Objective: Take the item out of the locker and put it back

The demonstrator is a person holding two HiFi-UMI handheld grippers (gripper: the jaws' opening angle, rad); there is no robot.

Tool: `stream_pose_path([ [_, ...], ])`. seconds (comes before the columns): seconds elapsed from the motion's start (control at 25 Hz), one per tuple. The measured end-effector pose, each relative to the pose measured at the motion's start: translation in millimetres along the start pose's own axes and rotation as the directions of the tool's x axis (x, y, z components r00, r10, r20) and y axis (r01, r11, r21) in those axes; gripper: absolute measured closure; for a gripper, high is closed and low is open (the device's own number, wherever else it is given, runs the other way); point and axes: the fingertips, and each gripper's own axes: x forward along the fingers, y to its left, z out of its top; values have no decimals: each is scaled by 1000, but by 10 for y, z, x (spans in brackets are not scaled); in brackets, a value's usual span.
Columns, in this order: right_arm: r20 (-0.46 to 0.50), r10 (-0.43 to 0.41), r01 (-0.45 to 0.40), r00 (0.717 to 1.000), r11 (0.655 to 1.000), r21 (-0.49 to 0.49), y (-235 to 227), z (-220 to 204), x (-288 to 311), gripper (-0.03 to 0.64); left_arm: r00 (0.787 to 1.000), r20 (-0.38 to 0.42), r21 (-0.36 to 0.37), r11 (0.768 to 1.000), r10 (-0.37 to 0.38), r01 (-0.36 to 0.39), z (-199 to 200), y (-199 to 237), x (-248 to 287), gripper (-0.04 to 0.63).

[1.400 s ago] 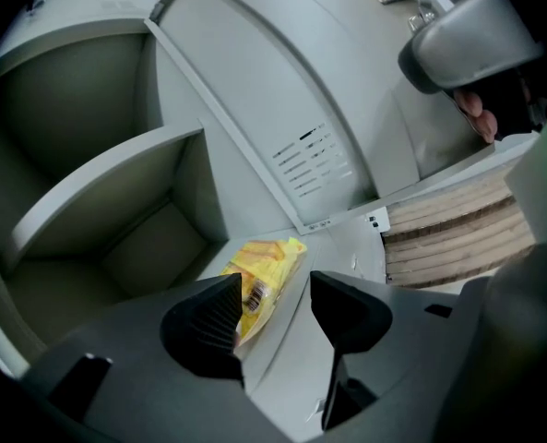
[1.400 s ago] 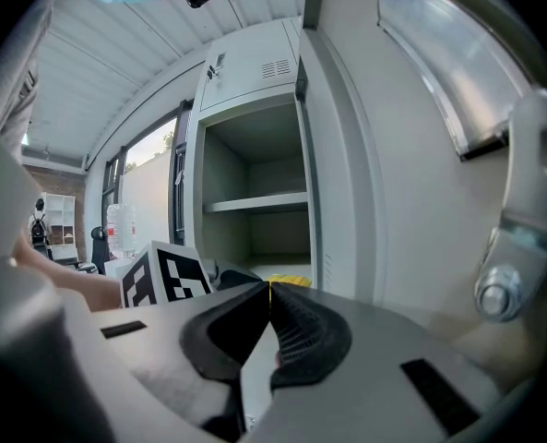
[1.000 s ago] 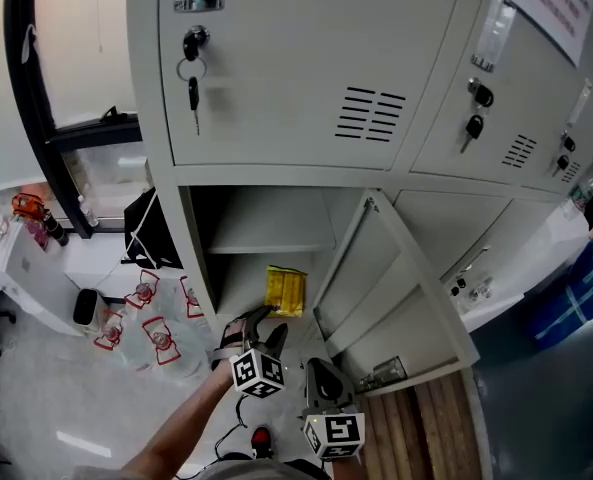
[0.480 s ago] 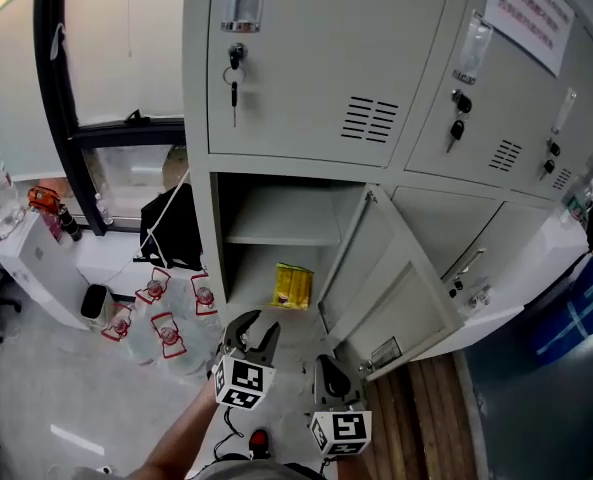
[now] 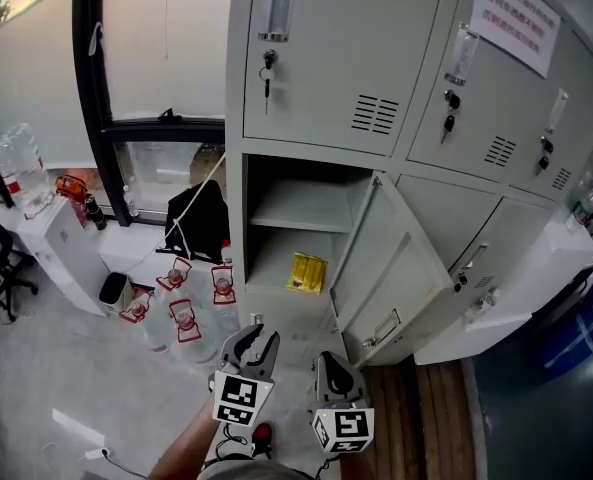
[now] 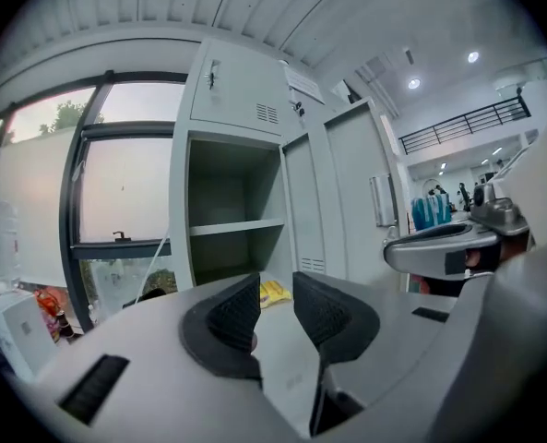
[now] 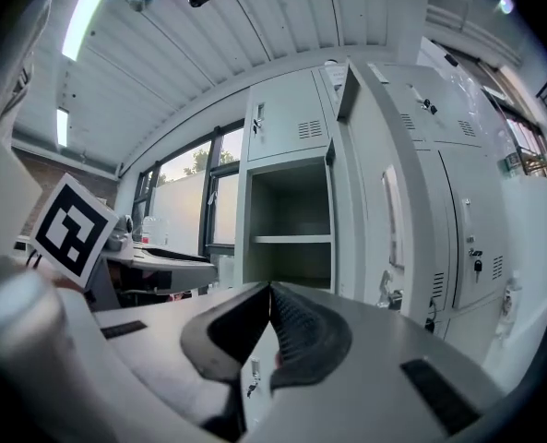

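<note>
At the foot of the head view, the left gripper point(image 5: 250, 345) and the right gripper point(image 5: 333, 372) hang side by side over the floor, in front of the locker point(image 5: 336, 58) and well apart from it. The lower compartment's door point(image 5: 394, 268) stands swung out to the right. The yellow packet point(image 5: 307, 272) lies flat on the compartment floor, below the shelf point(image 5: 301, 208), toward the right side near the door. It is a small rectangular pack, bright yellow with darker print that is too small to read. Water bottles point(image 5: 181, 308) with red labels stand on the floor left of the locker.

Left gripper view: the left gripper point(image 6: 274, 281) is closing, with a narrow gap between the ribbed pads and nothing between them. The yellow packet point(image 6: 273, 293) shows through that gap, far off inside the compartment.

Right gripper view: the right gripper point(image 7: 269, 289) is clenched, pads together at the tips and holding nothing. The open compartment point(image 7: 291, 238) and its door point(image 7: 384, 201) lie ahead.
</note>
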Motion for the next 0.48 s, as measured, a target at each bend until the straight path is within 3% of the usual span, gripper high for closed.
stream_pose_path([
  [0.48, 28, 91, -91, 995, 996, -8, 372, -30, -741, 598, 994, -1, -54, 992, 114, -114, -142, -375, -1107, 534],
])
